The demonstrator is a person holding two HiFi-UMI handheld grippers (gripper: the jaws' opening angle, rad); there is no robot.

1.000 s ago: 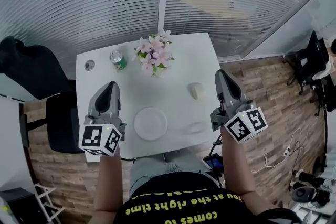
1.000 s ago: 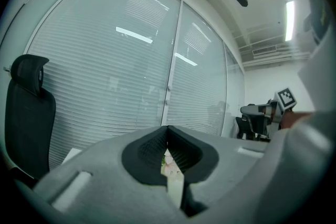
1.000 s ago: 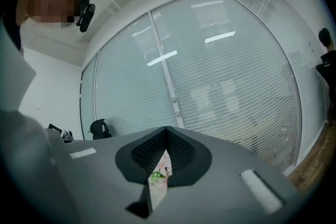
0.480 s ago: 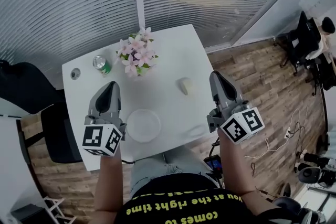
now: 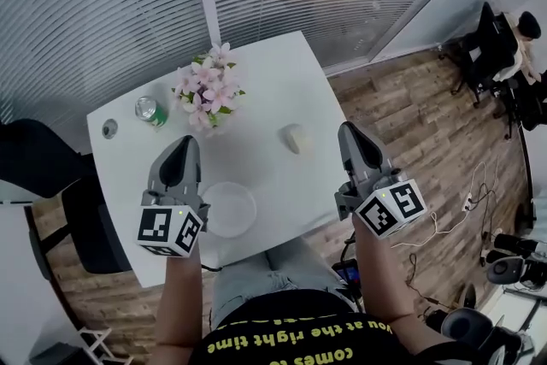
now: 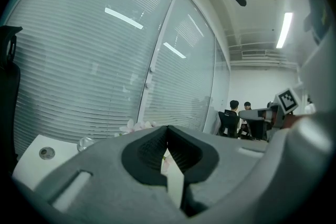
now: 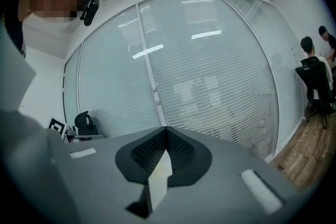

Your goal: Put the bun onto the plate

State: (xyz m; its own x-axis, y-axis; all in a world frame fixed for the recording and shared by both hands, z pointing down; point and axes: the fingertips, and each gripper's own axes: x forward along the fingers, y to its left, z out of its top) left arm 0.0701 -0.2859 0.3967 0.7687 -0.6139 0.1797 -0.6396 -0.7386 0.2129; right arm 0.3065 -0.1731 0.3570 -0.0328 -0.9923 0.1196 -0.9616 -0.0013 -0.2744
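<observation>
The pale bun (image 5: 293, 138) lies on the right part of the white table (image 5: 256, 64). An empty white plate (image 5: 228, 209) sits near the table's front edge. My left gripper (image 5: 179, 151) hangs over the table just left of the plate, shut and empty; its jaws (image 6: 168, 131) meet at the tip. My right gripper (image 5: 350, 132) is right of the bun, by the table's right edge, also shut with nothing held (image 7: 166, 131). Neither gripper view shows the bun or the plate.
A pot of pink flowers (image 5: 203, 90), a green can (image 5: 150, 111) and a small round object (image 5: 109, 129) stand at the back of the table. A black chair (image 5: 51, 184) is at the left. Slatted glass walls stand behind; people (image 5: 504, 38) sit far right.
The head view has swung, so the table, bun and plate now sit further left in the picture. Both grippers stay shut and have sunk a little towards the table.
</observation>
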